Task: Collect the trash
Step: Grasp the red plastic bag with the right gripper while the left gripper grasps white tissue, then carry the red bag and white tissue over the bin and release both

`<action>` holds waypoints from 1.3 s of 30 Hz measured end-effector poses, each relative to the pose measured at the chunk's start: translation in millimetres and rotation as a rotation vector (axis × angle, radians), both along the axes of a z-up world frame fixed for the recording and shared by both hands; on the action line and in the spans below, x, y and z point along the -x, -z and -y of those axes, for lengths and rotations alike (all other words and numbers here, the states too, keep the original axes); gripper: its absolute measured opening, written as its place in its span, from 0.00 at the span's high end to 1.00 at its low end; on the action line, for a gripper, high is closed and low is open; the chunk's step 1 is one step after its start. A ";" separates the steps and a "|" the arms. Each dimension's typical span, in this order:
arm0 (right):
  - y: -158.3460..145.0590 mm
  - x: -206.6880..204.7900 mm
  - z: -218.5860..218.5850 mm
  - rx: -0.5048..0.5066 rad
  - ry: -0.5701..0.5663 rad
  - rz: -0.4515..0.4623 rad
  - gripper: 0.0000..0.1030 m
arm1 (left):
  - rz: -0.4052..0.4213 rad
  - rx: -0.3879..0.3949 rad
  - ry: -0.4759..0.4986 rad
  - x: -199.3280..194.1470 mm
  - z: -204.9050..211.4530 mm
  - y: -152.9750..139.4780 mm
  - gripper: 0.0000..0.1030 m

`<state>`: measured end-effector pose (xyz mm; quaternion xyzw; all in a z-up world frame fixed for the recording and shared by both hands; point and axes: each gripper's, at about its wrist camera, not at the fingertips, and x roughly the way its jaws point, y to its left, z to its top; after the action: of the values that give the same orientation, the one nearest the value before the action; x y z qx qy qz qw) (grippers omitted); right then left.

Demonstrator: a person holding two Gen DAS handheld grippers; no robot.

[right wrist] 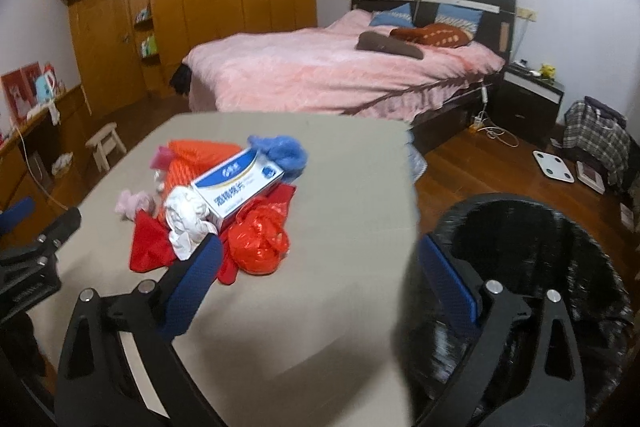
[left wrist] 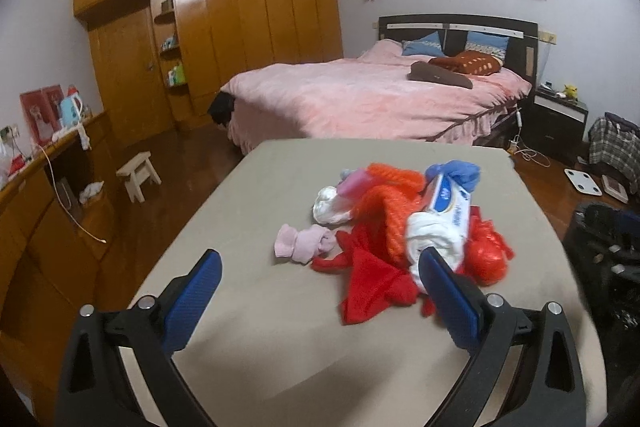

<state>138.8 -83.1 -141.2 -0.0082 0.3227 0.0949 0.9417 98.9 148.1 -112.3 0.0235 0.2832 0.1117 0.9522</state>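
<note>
A pile of trash lies on the beige table (left wrist: 280, 343). It holds a white-and-blue box (left wrist: 444, 203) (right wrist: 236, 187), a knotted red plastic bag (left wrist: 486, 255) (right wrist: 260, 239), orange netting (left wrist: 384, 203), red cloth (left wrist: 368, 283), crumpled white tissue (right wrist: 184, 223), a pink sock (left wrist: 300, 243) and a blue glove (right wrist: 280, 147). My left gripper (left wrist: 320, 259) hovers open just short of the pile, its right finger beside the box. My right gripper (right wrist: 320, 245) is open and holds nothing, its left finger near the red bag. A black-lined bin (right wrist: 540, 239) stands right of the table.
A pink-covered bed (left wrist: 360, 99) stands beyond the table, with wooden wardrobes (left wrist: 240, 19) behind it. A small stool (left wrist: 138, 175) and a low counter (left wrist: 48, 163) are at the left. A white scale (right wrist: 552, 165) and a checked bag (right wrist: 596, 143) lie on the floor at the right.
</note>
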 end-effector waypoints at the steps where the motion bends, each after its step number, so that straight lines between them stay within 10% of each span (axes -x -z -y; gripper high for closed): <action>1: 5.7 -8.1 -5.9 0.006 -0.010 -0.015 0.14 | -0.001 0.002 -0.001 -4.0 -1.2 2.7 0.07; 11: 49.7 -62.8 -44.2 0.037 -0.062 -0.111 0.20 | -0.022 0.013 -0.023 -37.7 -20.3 28.7 0.11; 20: 70.0 -78.5 -59.4 -0.004 -0.161 -0.220 0.58 | -0.049 0.048 -0.017 -45.5 -21.6 34.6 0.16; 39: 40.9 -66.3 4.5 -0.023 -0.045 -0.143 0.59 | -0.056 0.082 0.185 -73.0 56.8 42.5 0.35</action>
<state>205.1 -87.6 -182.1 0.0021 0.3878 0.1202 0.9139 171.9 91.3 -154.8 0.0136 0.3107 0.0108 0.9504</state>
